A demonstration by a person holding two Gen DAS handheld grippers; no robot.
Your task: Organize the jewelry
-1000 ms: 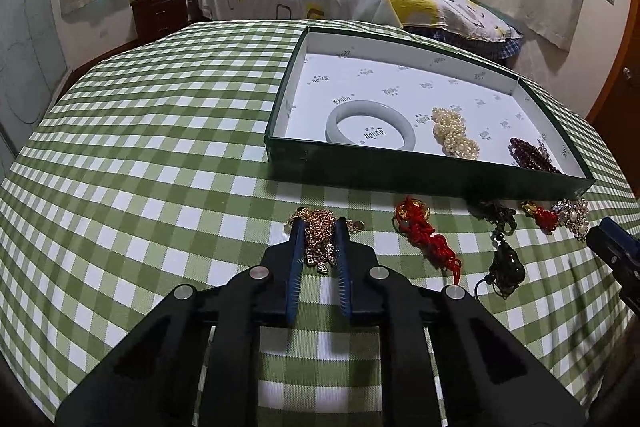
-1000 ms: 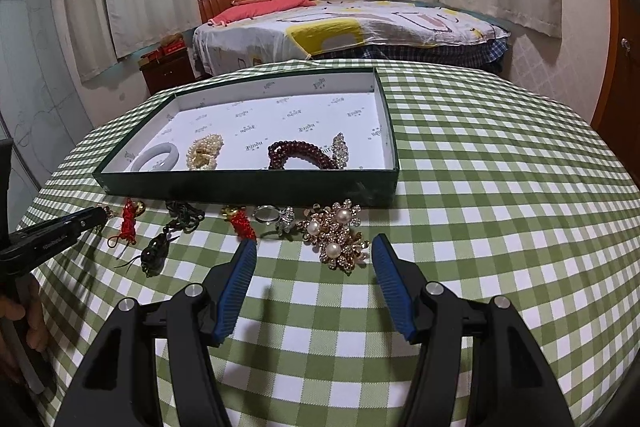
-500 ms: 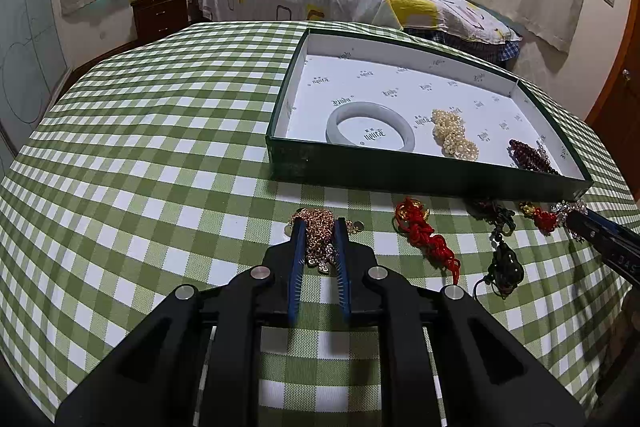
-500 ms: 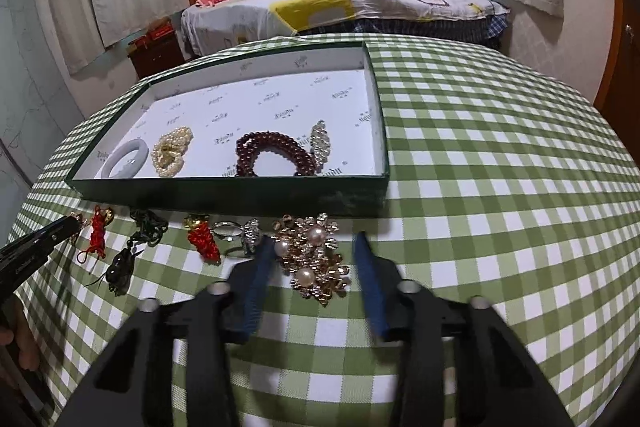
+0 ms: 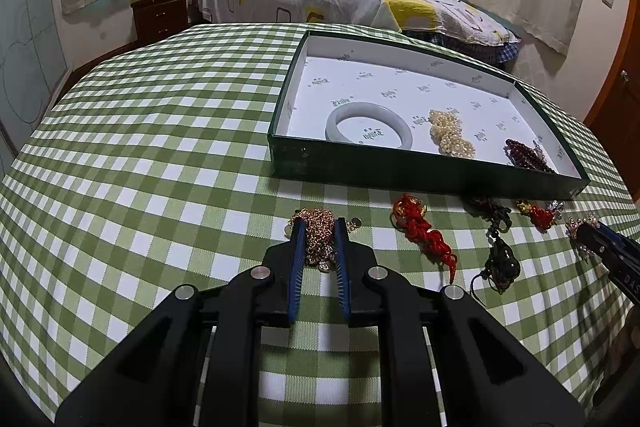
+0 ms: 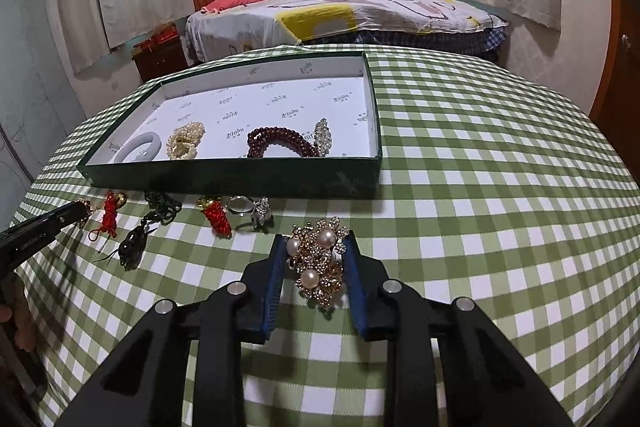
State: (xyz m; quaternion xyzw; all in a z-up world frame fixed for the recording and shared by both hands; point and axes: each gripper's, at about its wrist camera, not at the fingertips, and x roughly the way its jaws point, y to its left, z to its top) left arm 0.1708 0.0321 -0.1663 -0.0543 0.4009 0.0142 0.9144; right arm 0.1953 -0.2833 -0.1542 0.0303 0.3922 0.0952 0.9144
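Observation:
My left gripper [image 5: 319, 225] is shut on a heap of gold chain [image 5: 318, 241] lying on the green checked cloth. The jaws of my right gripper [image 6: 316, 239] are closing around a gold brooch with pearls [image 6: 320, 267], and both blue pads touch its sides. Beyond them stands a shallow green box [image 5: 400, 171] with a white lining. It holds a white bangle [image 5: 368, 125], a pearl piece [image 5: 448, 135], a dark red bead bracelet [image 6: 276, 143] and a rhinestone clip [image 6: 322, 141].
In front of the box lie a red knot charm [image 5: 420, 231], a dark pendant on a cord [image 5: 502, 263], a small red charm [image 6: 216, 217] and a silver ring [image 6: 248, 211]. A bed [image 6: 340, 15] and a nightstand [image 5: 160, 11] stand behind the round table.
My right gripper has moved forward over the pearl brooch and its jaws have narrowed from wide apart to against its sides. My left gripper has kept still on the gold chain.

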